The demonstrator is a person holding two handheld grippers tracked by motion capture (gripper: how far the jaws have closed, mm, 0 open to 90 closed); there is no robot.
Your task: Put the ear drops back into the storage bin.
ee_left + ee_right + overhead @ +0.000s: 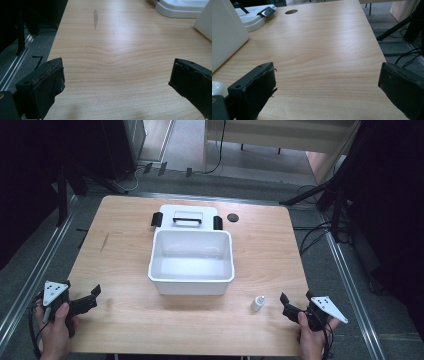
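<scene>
Open bin (pixel 191 261) sits mid-table (pixel 125 320); its lid (pixel 187 216) lies flat just behind, toward the far edge. Small bottle (pixel 258 303) stands near the front-right corner.

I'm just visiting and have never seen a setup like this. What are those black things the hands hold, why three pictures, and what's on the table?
A person holds a two-jaw gripper in each hand: the left gripper and the right gripper. One camera looks down from above; the other two ride on the grippers and look along their black jaws. Both grippers are open and hold nothing. On the wooden table stand an open white bin, its lid with a black handle lying behind it, and a small white bottle near the right gripper.
</scene>
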